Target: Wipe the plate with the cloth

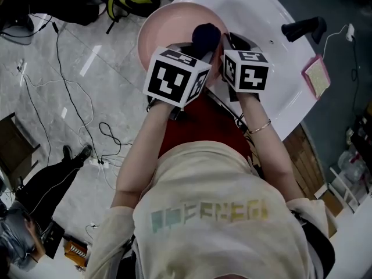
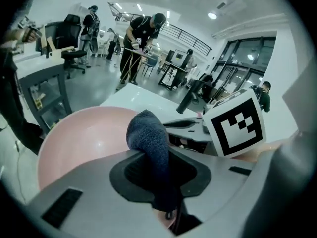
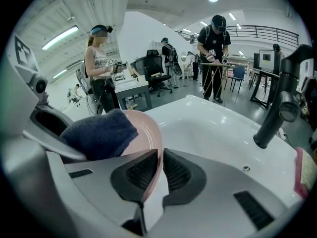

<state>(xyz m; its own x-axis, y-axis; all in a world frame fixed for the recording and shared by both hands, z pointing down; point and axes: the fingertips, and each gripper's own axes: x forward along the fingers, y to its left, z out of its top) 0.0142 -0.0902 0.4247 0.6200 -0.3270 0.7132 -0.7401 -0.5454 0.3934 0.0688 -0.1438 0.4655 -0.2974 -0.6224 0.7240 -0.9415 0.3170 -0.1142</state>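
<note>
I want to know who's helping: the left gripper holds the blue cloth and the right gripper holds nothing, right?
Not quite. The right gripper is not empty: its jaws are shut on the rim of the pink plate, as the right gripper view shows. The left gripper does hold the blue cloth.

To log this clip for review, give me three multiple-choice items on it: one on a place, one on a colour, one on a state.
1. Where does the right tool grip the plate? A its rim; B its centre; C nowhere.
2. The cloth is: A white; B dark blue; C yellow.
3. The left tool is: A open and empty; B shut on the cloth; C shut on the plate.

Key: 1 A, the pink rim runs between its jaws. 2 B, it shows dark blue in both gripper views. 3 B, the cloth stands pinched between its jaws.
</note>
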